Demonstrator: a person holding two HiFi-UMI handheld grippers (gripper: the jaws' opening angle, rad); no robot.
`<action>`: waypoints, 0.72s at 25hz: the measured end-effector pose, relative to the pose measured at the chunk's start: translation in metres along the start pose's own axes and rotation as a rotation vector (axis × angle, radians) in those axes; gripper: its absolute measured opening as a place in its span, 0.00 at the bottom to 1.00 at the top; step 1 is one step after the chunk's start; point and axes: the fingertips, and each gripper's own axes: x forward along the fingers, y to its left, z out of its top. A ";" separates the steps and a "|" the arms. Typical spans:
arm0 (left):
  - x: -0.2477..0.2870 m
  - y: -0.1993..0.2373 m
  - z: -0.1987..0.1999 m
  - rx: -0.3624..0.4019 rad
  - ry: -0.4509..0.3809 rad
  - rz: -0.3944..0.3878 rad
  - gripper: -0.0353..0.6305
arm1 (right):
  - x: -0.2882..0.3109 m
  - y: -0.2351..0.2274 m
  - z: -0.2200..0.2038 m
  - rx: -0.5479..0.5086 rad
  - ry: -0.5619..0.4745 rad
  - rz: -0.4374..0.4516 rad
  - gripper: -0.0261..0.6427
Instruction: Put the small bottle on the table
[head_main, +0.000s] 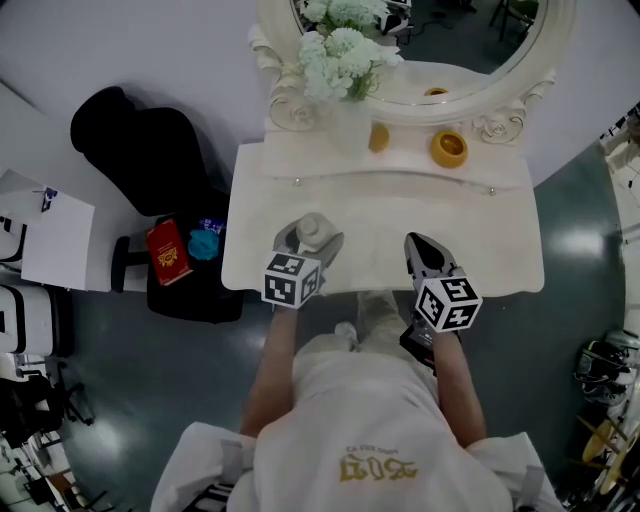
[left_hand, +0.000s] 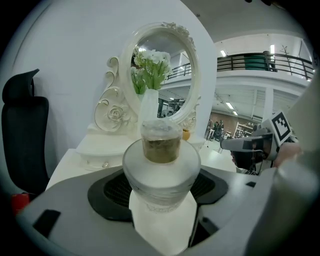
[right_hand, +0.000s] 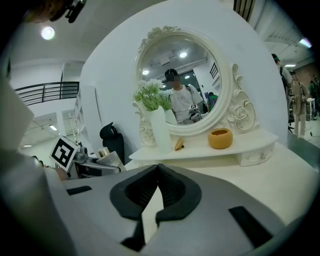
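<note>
My left gripper (head_main: 305, 243) is shut on the small frosted bottle (head_main: 313, 232), over the front left part of the white dressing table (head_main: 500, 250). In the left gripper view the bottle (left_hand: 161, 172) stands upright between the dark pads (left_hand: 114, 190), its clear cap and olive neck on top. Whether its base touches the tabletop is hidden. My right gripper (head_main: 424, 248) sits over the table's front right, shut and empty; its pads (right_hand: 172, 187) meet with nothing between them. From the right gripper view the bottle (right_hand: 103, 153) and left gripper show at the left.
On the raised back shelf stand a white vase of flowers (head_main: 340, 70), a small orange piece (head_main: 378, 137) and an orange bowl (head_main: 449, 148), under an oval mirror (head_main: 440, 60). A black chair (head_main: 140, 150) and a red book (head_main: 168, 252) are left of the table.
</note>
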 end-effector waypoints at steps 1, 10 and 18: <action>0.002 0.000 0.002 0.005 0.003 0.004 0.57 | 0.002 -0.003 0.000 0.001 0.001 0.003 0.06; 0.023 0.004 -0.001 -0.001 0.033 0.013 0.57 | 0.020 -0.022 0.004 0.003 0.026 0.016 0.06; 0.045 0.010 -0.019 -0.008 0.088 0.016 0.57 | 0.032 -0.036 -0.010 0.032 0.067 0.021 0.06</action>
